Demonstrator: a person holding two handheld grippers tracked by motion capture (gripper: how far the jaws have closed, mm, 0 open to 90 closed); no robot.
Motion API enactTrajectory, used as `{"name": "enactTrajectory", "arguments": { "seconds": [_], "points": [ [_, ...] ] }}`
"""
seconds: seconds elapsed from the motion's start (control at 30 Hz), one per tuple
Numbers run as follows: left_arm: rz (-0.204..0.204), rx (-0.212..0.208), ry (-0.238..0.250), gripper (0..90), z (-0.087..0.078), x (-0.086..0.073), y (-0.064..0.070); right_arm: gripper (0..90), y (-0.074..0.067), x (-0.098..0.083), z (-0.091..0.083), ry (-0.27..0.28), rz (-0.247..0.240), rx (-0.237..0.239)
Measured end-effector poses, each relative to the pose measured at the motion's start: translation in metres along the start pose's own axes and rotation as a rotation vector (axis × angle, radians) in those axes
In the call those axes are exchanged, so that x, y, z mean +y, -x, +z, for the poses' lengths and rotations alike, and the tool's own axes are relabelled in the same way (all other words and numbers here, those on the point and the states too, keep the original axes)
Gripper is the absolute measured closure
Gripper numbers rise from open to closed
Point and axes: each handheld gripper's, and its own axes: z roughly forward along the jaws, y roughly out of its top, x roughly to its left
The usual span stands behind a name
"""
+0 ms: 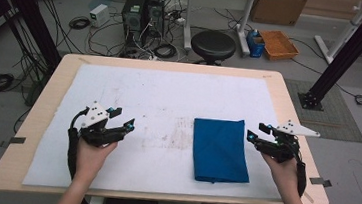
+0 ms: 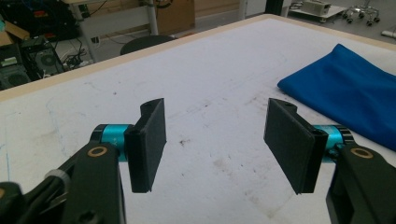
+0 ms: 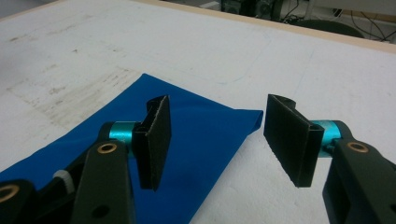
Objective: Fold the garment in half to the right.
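Note:
A blue cloth (image 1: 220, 149), folded into a rectangle, lies flat on the white mat (image 1: 159, 95) right of centre. My left gripper (image 1: 122, 117) hovers over the mat's left part, well apart from the cloth, jaws open and empty. In the left gripper view the gripper (image 2: 217, 142) faces bare mat with the cloth (image 2: 348, 91) off to the right. My right gripper (image 1: 255, 131) stands just beyond the cloth's right edge, open and empty. Seen in the right gripper view, the gripper (image 3: 219, 140) hangs over the cloth's (image 3: 196, 135) edge near a corner.
The mat covers a wooden table (image 1: 48, 99) and carries grey smudges (image 1: 175, 139) near its middle. A black stool (image 1: 213, 45), computer cases (image 1: 140, 12), cables and an orange bin (image 1: 279, 44) stand on the floor beyond the far edge. Black frame posts (image 1: 347, 52) rise at both sides.

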Motion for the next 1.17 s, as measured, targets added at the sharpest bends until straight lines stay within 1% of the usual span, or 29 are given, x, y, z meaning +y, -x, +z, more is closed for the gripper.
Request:
{"name": "enactTrajectory", "arguments": {
  "seconds": [0.2, 0.7, 1.17],
  "points": [
    [-0.002, 0.003, 0.004, 39.0, -0.0007, -0.0005, -0.0006, 41.7, 0.0018, -0.0003, 0.0015, -0.006, -0.003, -0.002],
    [0.007, 0.000, -0.015, 39.0, 0.0014, -0.0023, 0.0031, 41.9, 0.0039, -0.0022, 0.0036, -0.018, -0.004, -0.009],
    [0.015, 0.002, -0.025, 39.0, 0.0013, -0.0033, 0.0034, 41.8, 0.0073, -0.0032, 0.0034, -0.014, -0.005, -0.021]
  ]
}}
